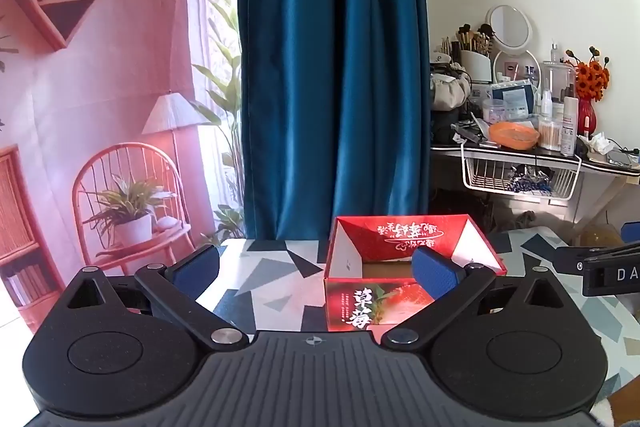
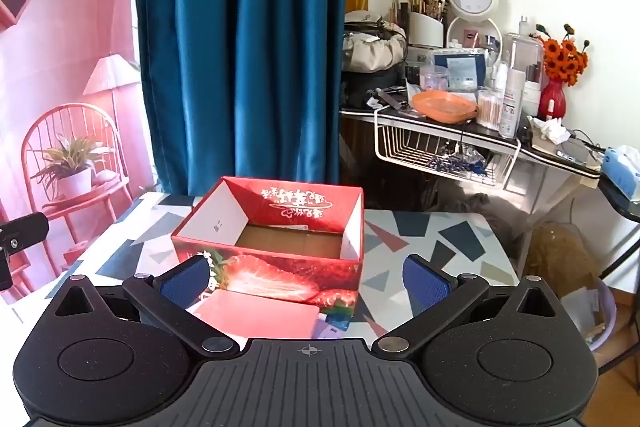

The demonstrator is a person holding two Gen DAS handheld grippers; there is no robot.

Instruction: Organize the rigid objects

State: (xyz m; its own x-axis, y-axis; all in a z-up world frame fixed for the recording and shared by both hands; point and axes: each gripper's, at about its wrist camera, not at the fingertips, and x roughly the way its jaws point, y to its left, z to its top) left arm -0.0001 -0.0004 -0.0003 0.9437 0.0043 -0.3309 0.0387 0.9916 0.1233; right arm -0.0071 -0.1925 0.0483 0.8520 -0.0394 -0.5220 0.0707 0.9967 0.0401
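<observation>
Standing near the far edge of the patterned tabletop (image 2: pixel 460 239), the red strawberry box (image 2: pixel 280 259) is open at the top, its brown cardboard floor showing and nothing visible inside. A pale pink flat item (image 2: pixel 256 315) lies just in front of its near wall, with something lilac (image 2: pixel 332 331) peeping out beside it; what either is, I cannot tell. Both tools hang empty: the right gripper (image 2: pixel 308 281) has its jaws wide apart, straddling the box's near wall, and the left gripper (image 1: pixel 316 269) is equally spread, its right pad (image 1: pixel 434 275) overlapping the box's rim. The likely risk is a spread finger catching the light cardboard wall and shoving or tipping the box toward the far edge.
</observation>
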